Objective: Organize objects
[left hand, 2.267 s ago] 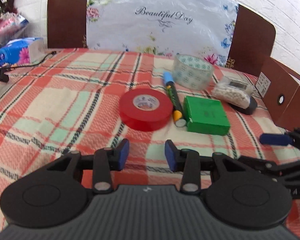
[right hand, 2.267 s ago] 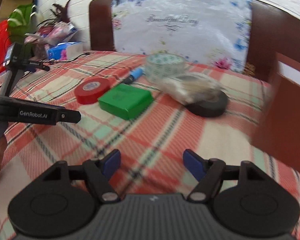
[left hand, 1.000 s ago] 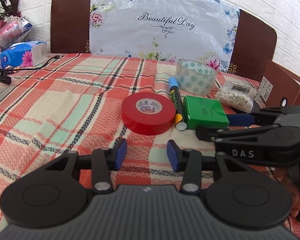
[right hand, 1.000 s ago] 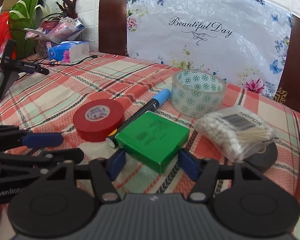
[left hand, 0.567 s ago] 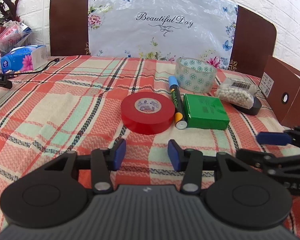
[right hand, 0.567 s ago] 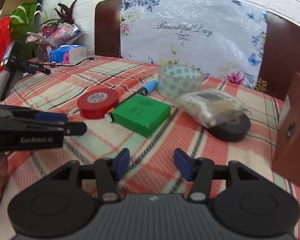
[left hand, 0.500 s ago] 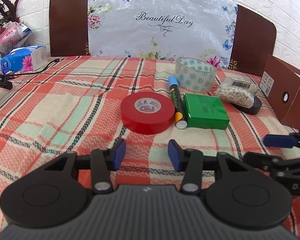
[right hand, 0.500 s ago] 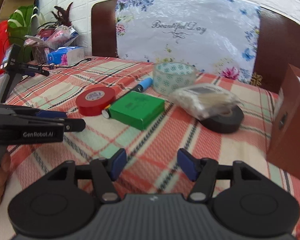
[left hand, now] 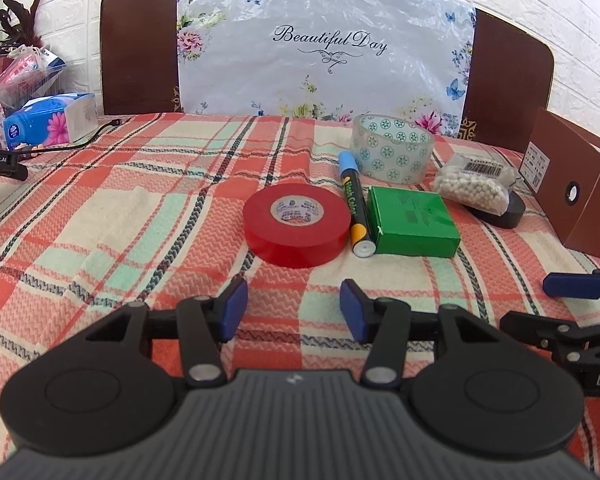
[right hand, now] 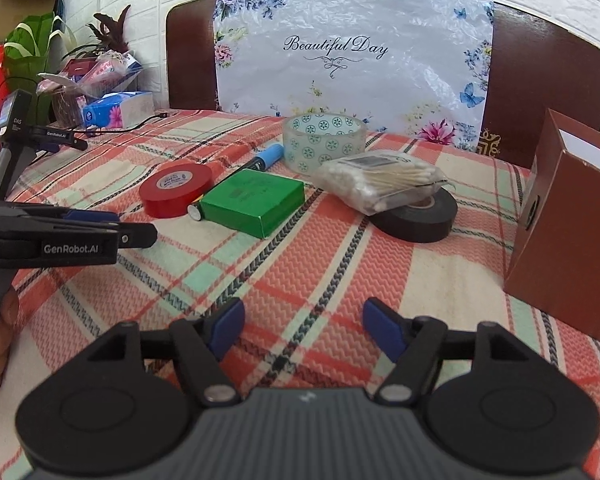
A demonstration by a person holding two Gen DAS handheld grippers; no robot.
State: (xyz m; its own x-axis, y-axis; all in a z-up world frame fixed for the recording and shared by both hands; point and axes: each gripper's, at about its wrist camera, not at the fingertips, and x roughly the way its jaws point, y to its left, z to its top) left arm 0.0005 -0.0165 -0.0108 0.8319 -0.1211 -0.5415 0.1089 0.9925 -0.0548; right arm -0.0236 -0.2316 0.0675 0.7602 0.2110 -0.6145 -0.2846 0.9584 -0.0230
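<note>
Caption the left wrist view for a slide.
Open left gripper faces red tape roll, marker and green box.

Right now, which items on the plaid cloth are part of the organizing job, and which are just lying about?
Job: red tape roll, marker, green box, patterned clear tape, cotton swab bag, black tape roll, brown box.
Lying about: tissue pack, cable, floral bag.

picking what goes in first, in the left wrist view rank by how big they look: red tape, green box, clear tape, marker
1. red tape, nearest the camera, which flatters it
2. green box and clear tape: too alike to rank, and the tape lies farther back
3. marker, long but thin
</note>
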